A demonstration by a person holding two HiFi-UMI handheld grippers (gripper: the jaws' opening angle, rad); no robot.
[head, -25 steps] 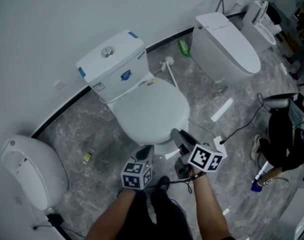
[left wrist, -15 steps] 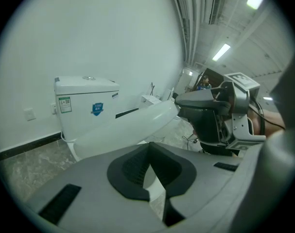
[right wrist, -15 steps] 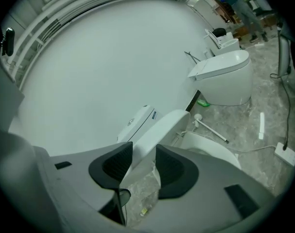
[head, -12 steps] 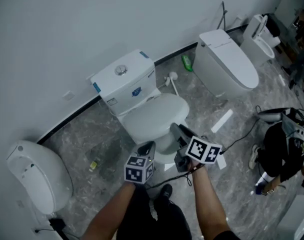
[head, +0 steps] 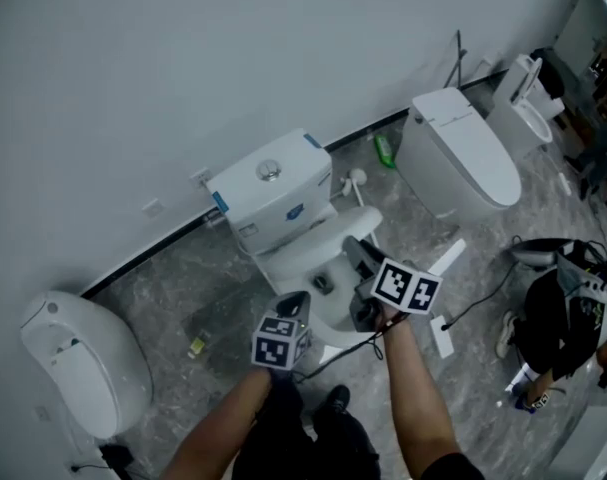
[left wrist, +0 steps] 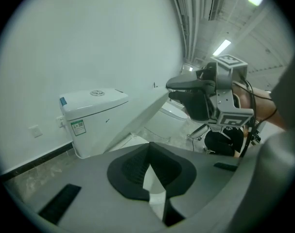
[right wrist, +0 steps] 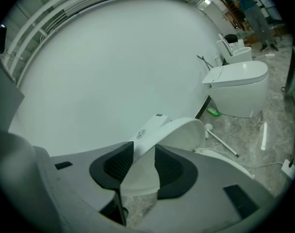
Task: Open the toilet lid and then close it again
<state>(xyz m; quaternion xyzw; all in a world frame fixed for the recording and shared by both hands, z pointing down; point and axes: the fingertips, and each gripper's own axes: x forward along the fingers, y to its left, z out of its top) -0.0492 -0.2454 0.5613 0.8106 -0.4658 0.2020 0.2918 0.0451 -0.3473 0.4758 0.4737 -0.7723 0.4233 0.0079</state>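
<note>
The toilet [head: 273, 196] stood at the far wall. Its toilet lid [head: 328, 236] was part-raised, with its long axis running from the far hinge to the near free edge, which pointed up. The right gripper [head: 355, 253] pinched that edge, its fingers having just been closing on it. The left gripper [head: 295, 306] hung just left of it, fingers pressed together and empty.

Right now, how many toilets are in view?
4. The middle toilet by the wall, a left toilet, a right toilet, and a far toilet behind it. Others may be hidden.
</note>
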